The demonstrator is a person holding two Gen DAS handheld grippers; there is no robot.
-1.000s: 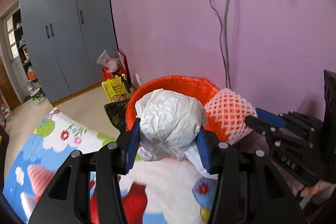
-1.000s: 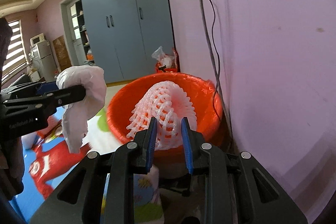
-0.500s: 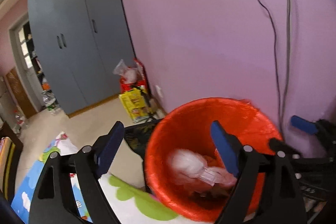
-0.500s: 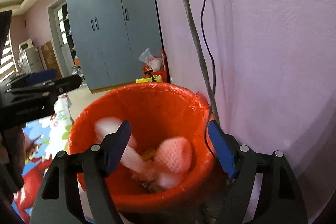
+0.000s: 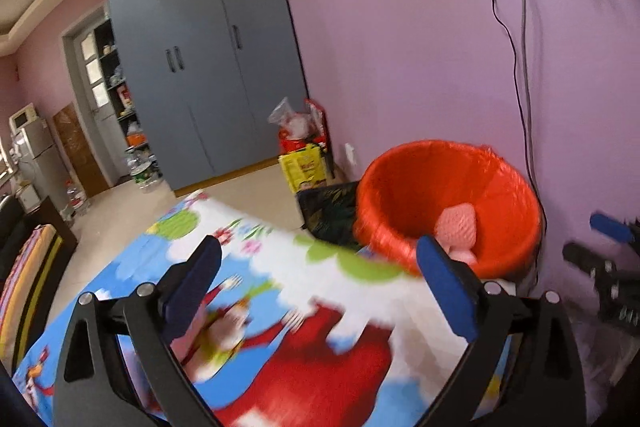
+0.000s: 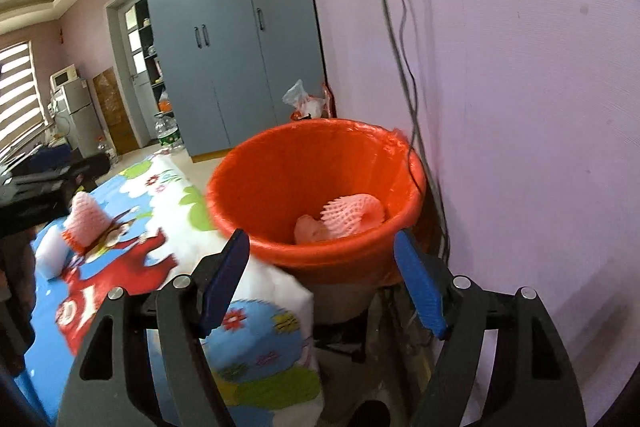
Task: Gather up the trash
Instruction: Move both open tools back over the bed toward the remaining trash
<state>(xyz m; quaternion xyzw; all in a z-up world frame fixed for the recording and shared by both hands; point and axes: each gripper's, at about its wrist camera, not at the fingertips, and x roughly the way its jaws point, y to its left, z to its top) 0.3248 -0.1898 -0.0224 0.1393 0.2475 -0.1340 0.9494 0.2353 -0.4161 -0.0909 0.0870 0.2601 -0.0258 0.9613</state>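
An orange bin (image 5: 412, 179) lined with an orange bag stands against the purple wall; it also shows in the right wrist view (image 6: 320, 259). A pink foam net (image 6: 352, 213) lies inside it and also shows in the left wrist view (image 5: 458, 227). My left gripper (image 5: 320, 287) is open and empty above the cartoon tablecloth (image 5: 280, 327). My right gripper (image 6: 320, 279) is open and empty just in front of the bin. Another pink foam net (image 6: 86, 217) and a white piece (image 6: 50, 257) lie on the tablecloth at the left.
Black cables (image 5: 516, 67) hang down the wall behind the bin. Bags and a yellow packet (image 5: 304, 167) sit on the floor by the grey wardrobe (image 5: 208, 67). The table's corner (image 6: 296, 291) sits right next to the bin.
Both grippers opened and dropped the white wad and pink foam net into the bin, then drew back from it. The left gripper has swung left over the tablecloth.
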